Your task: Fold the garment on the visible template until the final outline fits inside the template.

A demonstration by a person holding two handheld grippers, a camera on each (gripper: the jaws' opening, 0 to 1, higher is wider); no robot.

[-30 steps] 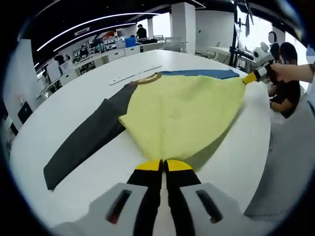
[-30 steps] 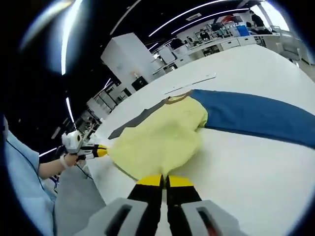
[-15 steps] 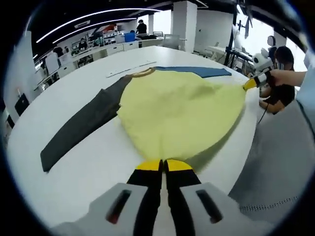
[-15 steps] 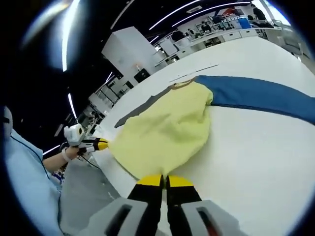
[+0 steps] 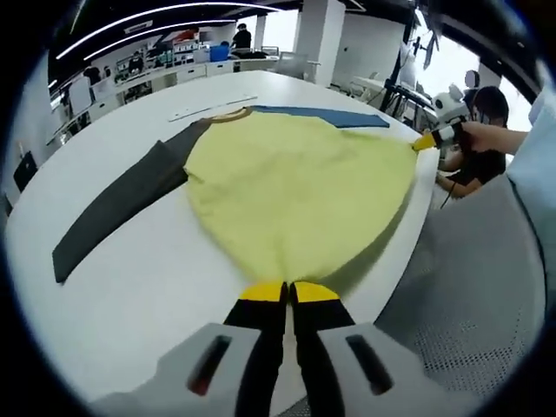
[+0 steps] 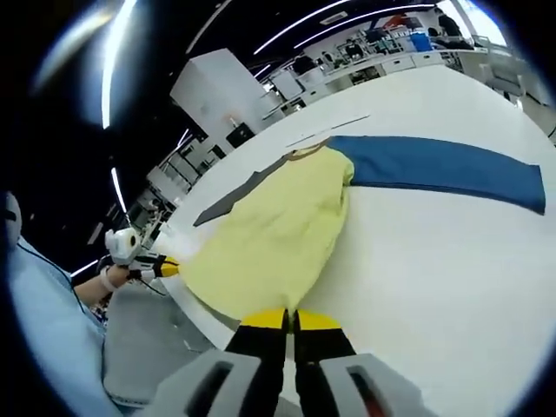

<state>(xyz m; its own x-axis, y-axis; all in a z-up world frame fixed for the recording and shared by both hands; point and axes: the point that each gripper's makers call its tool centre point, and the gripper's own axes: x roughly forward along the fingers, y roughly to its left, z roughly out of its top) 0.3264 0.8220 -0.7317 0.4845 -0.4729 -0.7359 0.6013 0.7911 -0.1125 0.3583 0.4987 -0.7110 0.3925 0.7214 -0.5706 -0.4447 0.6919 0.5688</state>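
A garment with a yellow body [image 5: 295, 182], a dark grey sleeve [image 5: 113, 204] and a blue sleeve [image 5: 317, 115] lies spread on a white round table [image 5: 130, 287]. My left gripper [image 5: 288, 291] is shut on the yellow hem at the table's near edge. In the left gripper view, the right gripper [image 5: 427, 139] holds the hem's other corner at the far right. My right gripper [image 6: 291, 319] is shut on the yellow hem [image 6: 261, 252], and the blue sleeve [image 6: 434, 167] stretches right. The left gripper [image 6: 161, 267] appears at the left, held by a hand.
A thin pale strip [image 5: 213, 107] lies on the table beyond the collar. A grey chair [image 5: 469, 287] stands off the table's edge at the right. A seated person [image 5: 473, 148] is behind the right gripper. Desks and pillars fill the background.
Both grippers have pulled the hem back toward the table's near edge, drawing the yellow body flatter and wider. The sleeves have slid along with it.
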